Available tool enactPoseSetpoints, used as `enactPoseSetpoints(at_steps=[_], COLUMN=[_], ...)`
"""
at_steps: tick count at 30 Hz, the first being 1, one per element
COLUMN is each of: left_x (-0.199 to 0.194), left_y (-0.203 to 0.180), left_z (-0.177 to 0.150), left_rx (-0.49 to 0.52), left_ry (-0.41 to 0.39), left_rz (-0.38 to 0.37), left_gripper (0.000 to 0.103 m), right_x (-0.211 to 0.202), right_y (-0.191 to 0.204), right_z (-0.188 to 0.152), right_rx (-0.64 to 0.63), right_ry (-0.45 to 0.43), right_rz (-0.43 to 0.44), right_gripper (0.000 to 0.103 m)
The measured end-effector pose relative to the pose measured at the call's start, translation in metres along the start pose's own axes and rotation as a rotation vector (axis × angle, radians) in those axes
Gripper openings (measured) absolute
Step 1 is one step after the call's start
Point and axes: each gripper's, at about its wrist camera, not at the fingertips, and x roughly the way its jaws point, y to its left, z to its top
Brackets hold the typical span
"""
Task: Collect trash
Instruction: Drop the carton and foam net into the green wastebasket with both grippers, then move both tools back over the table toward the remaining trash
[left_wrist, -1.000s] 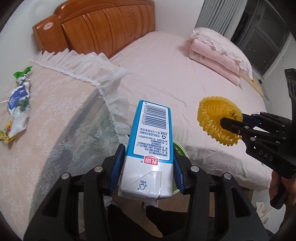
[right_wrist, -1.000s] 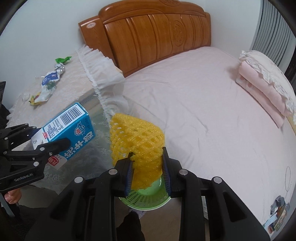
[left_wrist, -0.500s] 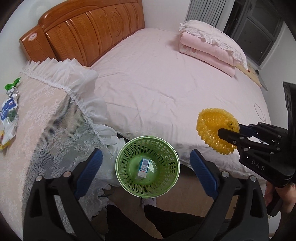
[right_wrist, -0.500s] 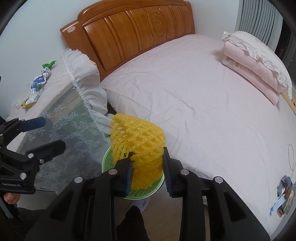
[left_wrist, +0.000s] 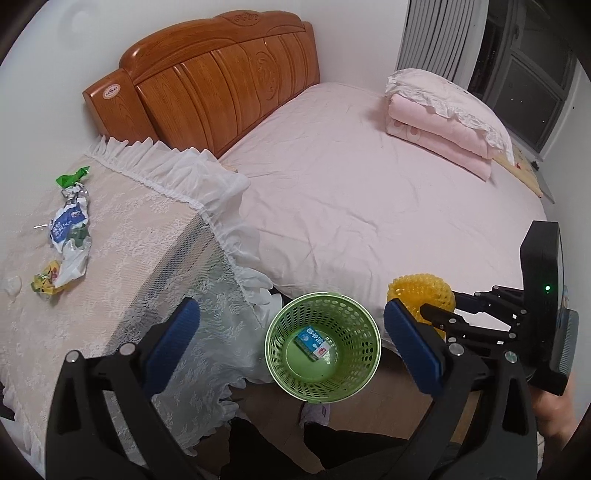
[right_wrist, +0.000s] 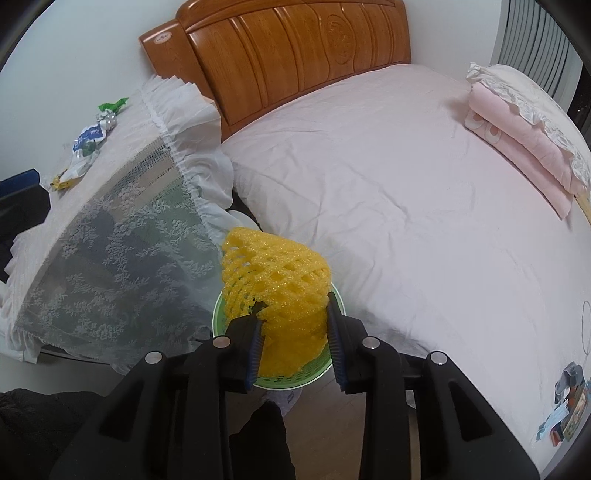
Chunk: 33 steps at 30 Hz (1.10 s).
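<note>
Above the green basket (left_wrist: 364, 334) on the floor, between desk (left_wrist: 122, 236) and bed (left_wrist: 369, 206), the left tool (left_wrist: 291, 326) gapes empty, its carton (left_wrist: 312, 343) lying inside. The right tool (right_wrist: 293, 314) pinches yellow foam netting (right_wrist: 275, 280), jaws starting to loosen, poised to drop it.

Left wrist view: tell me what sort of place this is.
A bedroom, most likely in a home: a bed with a carved wooden headboard, folded pink bedding, and a lace-covered bedside table strewn with wrappers.
</note>
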Motion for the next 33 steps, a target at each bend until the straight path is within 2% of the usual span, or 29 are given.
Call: enactPoseSetpoints(at_steps=[2,3,4,5,6,7,12,24,29,33], left_x=[-0.001,-0.001,-0.001,-0.001,-0.001,0.0,0.0,-0.004,-0.014,-0.031], left_y=[0.005,0.007,0.009,0.012,0.014,0.015,0.023,0.047,0.077,0.117], left_z=[-0.001,-0.001,-0.001,-0.001,-0.001,-0.001,-0.001,-0.002,-0.004,-0.012], left_rx=[-0.011,-0.017,-0.022,-0.027,-0.03,-0.034,-0.048,-0.105,-0.161,-0.236], left_ry=[0.003,0.005,0.006,0.008,0.009,0.011,0.013,0.007,-0.021,-0.056], left_rz=[0.005,0.007,0.009,0.01,0.011,0.015,0.018,0.049,0.09,0.157], left_gripper=[0.096,0.096,0.096,0.096,0.096,0.096,0.096,0.096,0.096,0.096], right_x=[0.007,0.01,0.013,0.014,0.015,0.016,0.026,0.021,0.011,-0.005], right_y=[0.006,0.009,0.012,0.015,0.018,0.021,0.027,0.041,0.062,0.086], right_z=[-0.001,-0.001,-0.002,-0.002,-0.003,-0.003,0.0,0.021,0.043,0.068], right_rx=[-0.011,-0.018,-0.027,-0.034,-0.041,-0.05,-0.085,-0.086,-0.108,-0.124], right_ry=[0.017,0.026,0.033,0.031,0.025,0.019,0.048,0.02,-0.019,-0.08], right_rz=[0.008,0.013,0.013,0.004,-0.015,-0.036,-0.075,-0.032,-0.002,0.05], right_gripper=[0.036,0.045,0.064,0.075,0.094,0.101,0.101,0.101,0.101,0.101])
